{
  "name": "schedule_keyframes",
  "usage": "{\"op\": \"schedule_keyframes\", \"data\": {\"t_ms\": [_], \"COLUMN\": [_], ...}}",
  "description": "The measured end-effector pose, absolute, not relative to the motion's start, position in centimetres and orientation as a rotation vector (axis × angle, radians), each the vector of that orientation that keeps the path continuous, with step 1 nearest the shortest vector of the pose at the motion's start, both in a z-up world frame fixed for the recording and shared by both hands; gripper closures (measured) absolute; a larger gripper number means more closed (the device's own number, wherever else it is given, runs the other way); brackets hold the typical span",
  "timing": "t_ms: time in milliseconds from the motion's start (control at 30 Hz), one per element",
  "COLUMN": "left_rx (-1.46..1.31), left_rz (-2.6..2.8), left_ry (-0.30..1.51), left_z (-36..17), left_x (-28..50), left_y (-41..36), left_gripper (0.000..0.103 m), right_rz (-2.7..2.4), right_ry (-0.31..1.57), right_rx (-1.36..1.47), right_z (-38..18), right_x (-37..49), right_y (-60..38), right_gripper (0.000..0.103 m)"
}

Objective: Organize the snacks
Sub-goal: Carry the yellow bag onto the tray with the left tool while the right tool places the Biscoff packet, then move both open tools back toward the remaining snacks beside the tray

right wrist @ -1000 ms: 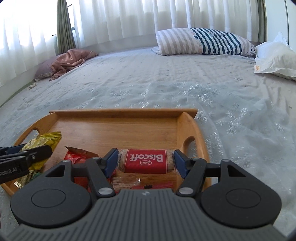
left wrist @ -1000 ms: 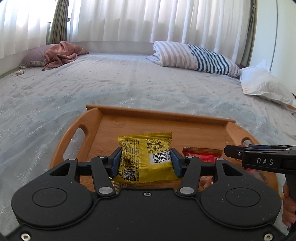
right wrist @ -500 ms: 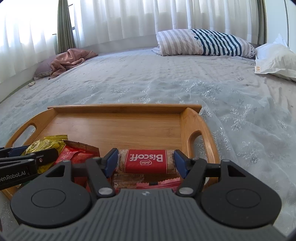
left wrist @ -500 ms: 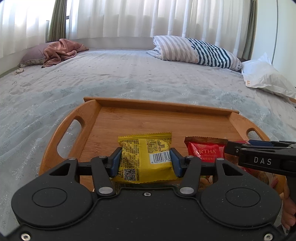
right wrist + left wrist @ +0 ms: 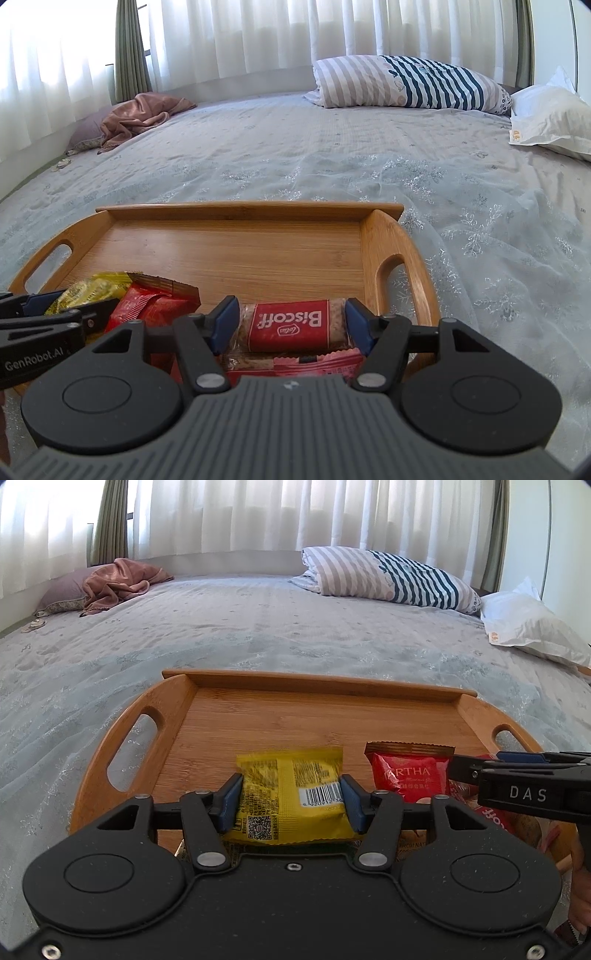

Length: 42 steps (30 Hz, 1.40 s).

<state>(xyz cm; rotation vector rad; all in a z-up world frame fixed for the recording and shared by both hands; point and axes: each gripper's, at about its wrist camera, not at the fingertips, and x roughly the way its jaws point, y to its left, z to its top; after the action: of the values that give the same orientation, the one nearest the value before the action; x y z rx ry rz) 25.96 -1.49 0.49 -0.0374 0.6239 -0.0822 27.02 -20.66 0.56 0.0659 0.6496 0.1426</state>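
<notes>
A wooden tray [image 5: 317,720] with cut-out handles lies on the bed; it also shows in the right wrist view [image 5: 236,251]. My left gripper [image 5: 290,801] is shut on a yellow snack packet [image 5: 291,790] over the tray's near left part. My right gripper [image 5: 291,323] is shut on a red Biscoff packet [image 5: 291,325] over the tray's near right part. A red Artha packet [image 5: 406,771] lies between them; it also shows in the right wrist view [image 5: 155,306]. More red packets [image 5: 295,363] lie under the Biscoff.
The tray sits on a grey bedspread [image 5: 258,635]. A striped pillow [image 5: 384,578] and a white pillow [image 5: 528,627] lie at the far right. A pink blanket [image 5: 118,581] lies at the far left. Curtains hang behind.
Both grippers have risen and tilted a little, each still holding its packet. More of the tray floor and the red Artha packet have come into view.
</notes>
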Motion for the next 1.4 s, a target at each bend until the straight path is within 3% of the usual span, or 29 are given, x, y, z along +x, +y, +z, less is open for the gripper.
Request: {"op": "schedule_keyframes", "data": {"t_ms": [33, 100, 233, 933, 1400], "left_rx": [-0.041, -0.056, -0.038, -0.032, -0.058], "left_rz": [-0.083, -0.095, -0.119, -0.193, -0.181], "left_ry": [0.621, 0.604, 0.583, 0.533, 0.547], "left_z": [0.6, 1.0, 1.9, 4.1, 3.2], "left_x": [25.8, 25.3, 24.1, 14.8, 10.6], "left_y": [-1.5, -1.3, -1.3, -1.2, 0.1], "left_gripper": [0.031, 0.021, 0.016, 0.009, 0.009], "right_rz": [0.143, 0.143, 0.150, 0.222, 0.257], "right_ry": [0.647, 0.642, 0.629, 0.497, 0.463], "right_rx": [0.069, 0.076, 0.088, 0.019, -0.050], "right_z": [0.7, 0.9, 1.5, 4.3, 3.9], "right_x": [26.9, 26.6, 25.8, 17.3, 12.8], "right_y": [-20.7, -20.8, -21.2, -21.5, -20.4], "right_gripper": [0.027, 0.025, 0.021, 0.002, 0.000]}}
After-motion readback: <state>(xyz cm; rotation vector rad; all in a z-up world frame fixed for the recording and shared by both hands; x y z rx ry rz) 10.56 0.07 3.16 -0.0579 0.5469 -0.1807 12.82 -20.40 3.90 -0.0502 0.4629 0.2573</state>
